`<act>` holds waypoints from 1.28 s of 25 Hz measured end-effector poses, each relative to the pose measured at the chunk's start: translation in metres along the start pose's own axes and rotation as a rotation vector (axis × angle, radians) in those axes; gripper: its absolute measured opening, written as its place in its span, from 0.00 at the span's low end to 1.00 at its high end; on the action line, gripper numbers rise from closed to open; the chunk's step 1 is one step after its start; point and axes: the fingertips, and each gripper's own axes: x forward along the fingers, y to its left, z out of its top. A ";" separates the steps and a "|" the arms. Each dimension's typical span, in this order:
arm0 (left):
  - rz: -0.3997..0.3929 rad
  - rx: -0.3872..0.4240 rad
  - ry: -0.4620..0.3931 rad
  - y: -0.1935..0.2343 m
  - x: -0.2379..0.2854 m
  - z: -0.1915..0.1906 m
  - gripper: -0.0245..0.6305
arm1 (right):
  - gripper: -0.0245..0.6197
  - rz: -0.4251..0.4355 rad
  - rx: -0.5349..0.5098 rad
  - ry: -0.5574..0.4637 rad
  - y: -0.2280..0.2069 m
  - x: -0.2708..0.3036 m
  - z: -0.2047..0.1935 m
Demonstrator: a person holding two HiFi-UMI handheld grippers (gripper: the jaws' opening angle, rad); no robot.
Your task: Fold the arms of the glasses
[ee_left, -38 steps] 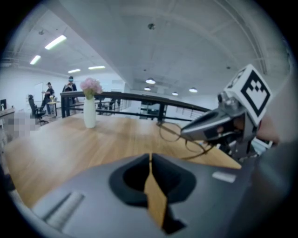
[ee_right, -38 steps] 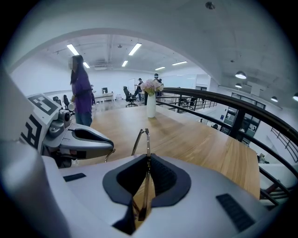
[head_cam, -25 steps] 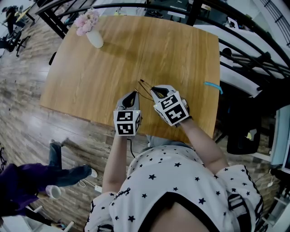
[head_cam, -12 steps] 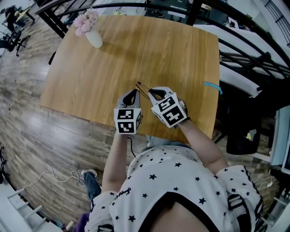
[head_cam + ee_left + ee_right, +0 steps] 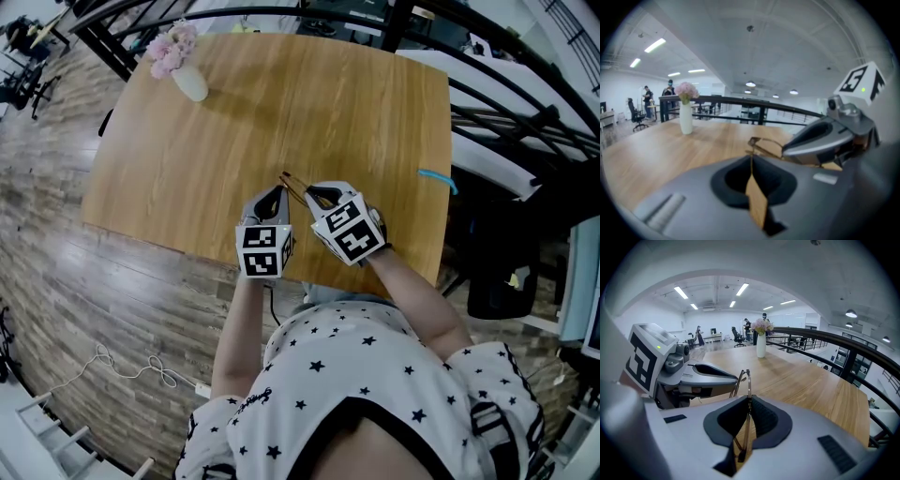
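Left gripper (image 5: 751, 158) clenched, apparently on a thin arm's tip. Glasses (image 5: 743, 377) spanned between both sets of jaws. Right gripper (image 5: 748, 398) pinched the frame. Light, springy and fragile, I'd guess; grip gently near the hinges.

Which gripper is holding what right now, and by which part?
Both hold the glasses. The right gripper's jaws are shut on the front rim. The left gripper's jaws pinch what looks like a thin temple arm.
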 end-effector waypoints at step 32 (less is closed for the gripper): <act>-0.007 -0.113 0.008 -0.008 -0.018 -0.028 0.05 | 0.09 -0.122 -0.109 0.160 -0.041 0.034 -0.054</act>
